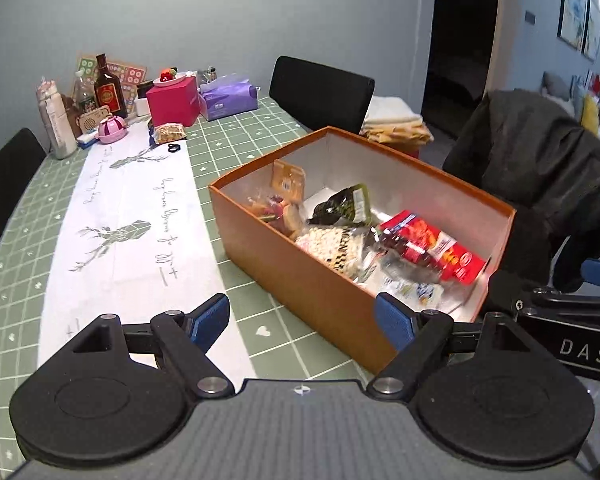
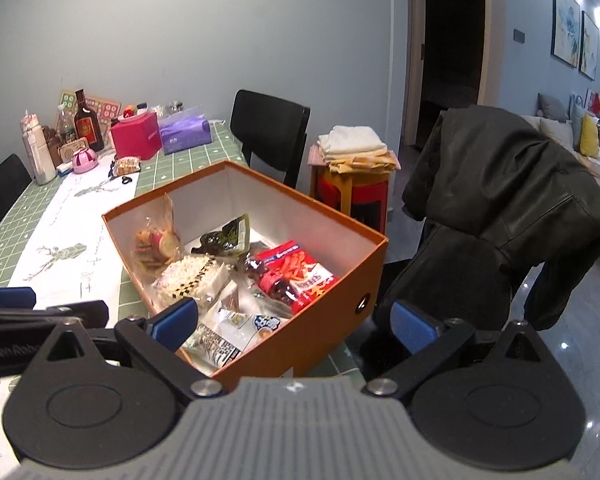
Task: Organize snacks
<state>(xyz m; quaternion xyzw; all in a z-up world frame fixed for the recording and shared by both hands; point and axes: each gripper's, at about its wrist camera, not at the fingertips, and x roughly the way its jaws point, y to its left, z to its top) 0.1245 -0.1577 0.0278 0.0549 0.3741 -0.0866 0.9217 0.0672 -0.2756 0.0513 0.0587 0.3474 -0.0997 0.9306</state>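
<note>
the orange box sits open on the green checked tablecloth, near the table's close edge and beside the white runner with its printed deer, and the snacks are all lying loose inside it against the white lining: a red packet towards the near right, a clear bag of pale puffed pieces in the middle, a dark green pouch behind that, a see-through bag of round biscuits propped against the far left wall, and some small white sachets at the near end. the left gripper hovers over the box's near long side with its blue pads spread wide and nothing between them, the right-hand pad just above the rim. the right gripper hangs over the box's near corner, fingers just as wide apart and holding nothing, one pad over the sachets and the other out past the orange wall. further up the table there's a clutter at the far end: a pink box, a purple tissue pack, a dark bottle, a small packet of nuts. a black chair stands behind the table, a dark jacket is draped over another chair to the right, and folded cloths are stacked on a red stool
</note>
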